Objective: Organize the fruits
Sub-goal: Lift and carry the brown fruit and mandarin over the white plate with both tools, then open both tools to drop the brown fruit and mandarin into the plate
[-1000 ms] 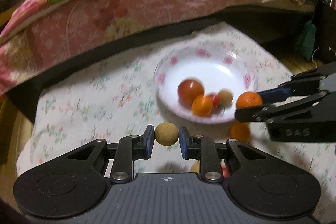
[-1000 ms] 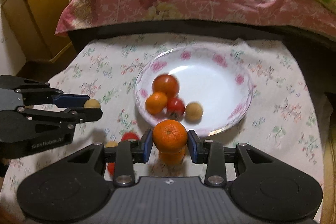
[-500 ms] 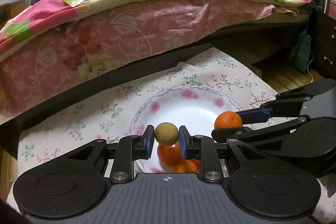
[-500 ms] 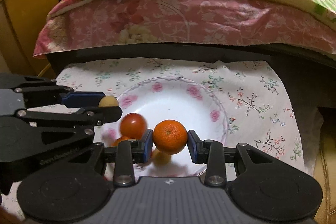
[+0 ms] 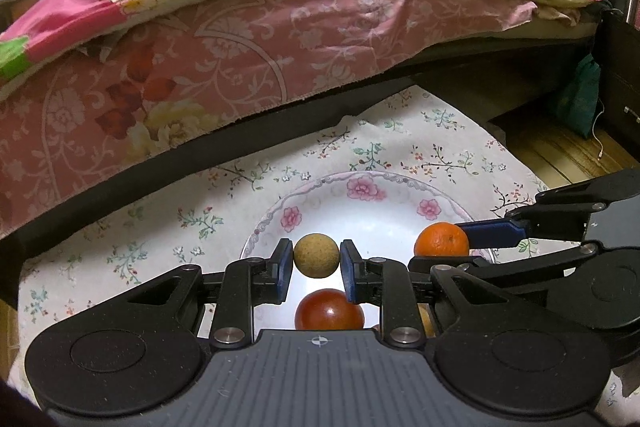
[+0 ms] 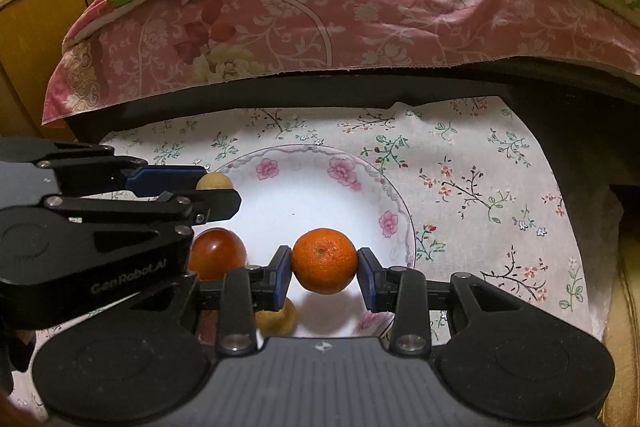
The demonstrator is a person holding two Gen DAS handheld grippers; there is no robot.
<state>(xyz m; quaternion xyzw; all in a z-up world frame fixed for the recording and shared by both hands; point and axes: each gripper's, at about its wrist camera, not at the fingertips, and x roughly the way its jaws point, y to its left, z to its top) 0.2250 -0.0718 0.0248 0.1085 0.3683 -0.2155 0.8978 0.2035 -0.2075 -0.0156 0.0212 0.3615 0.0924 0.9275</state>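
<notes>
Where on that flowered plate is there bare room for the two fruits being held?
The plate's far and right side lies bare, bordered by its flowered rim. The near left is crowded: a tomato and a small tan fruit sit there.

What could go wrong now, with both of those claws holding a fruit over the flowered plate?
1. The left gripper and right gripper hang close together over the plate; they might bump.
2. The orange and the tan fruit are round, pinched only at their sides; either could slip.
3. A dropped fruit may hit the red tomato and roll off the shallow plate onto the cloth.
</notes>
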